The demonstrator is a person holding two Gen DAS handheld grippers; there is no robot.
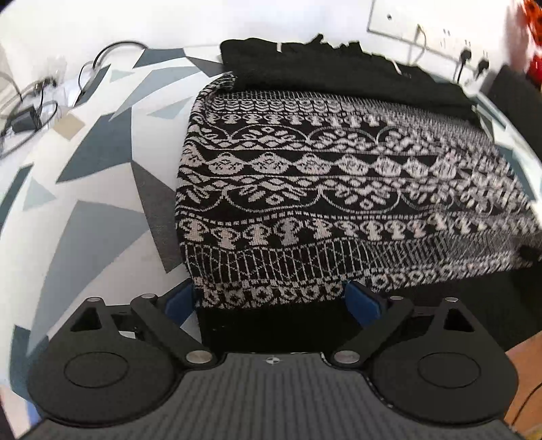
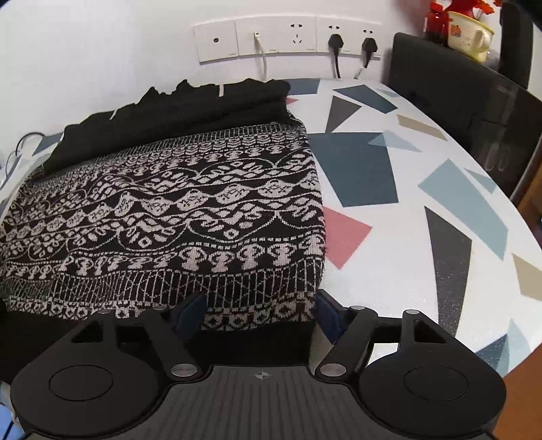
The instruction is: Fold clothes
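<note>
Left wrist view: left gripper (image 1: 271, 301) spread wide astride the near-left hem of the patterned sweater (image 1: 338, 189), lying flat on the surface (image 1: 84, 203). Right wrist view: right gripper (image 2: 261, 313) straddles the near-right hem, pads apart. Likely grasp stage; next, both must pinch the hem before lifting.

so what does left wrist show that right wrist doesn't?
Left wrist only: a tangle of cables on the table's far left.
Right wrist only: a red vase, a cream mug, a dark chair back and pink patches in the tablecloth.
Both: the patterned sweater on the tablecloth, the wall sockets, and each gripper's jaws straddling a near hem corner, left gripper, right gripper.
</note>
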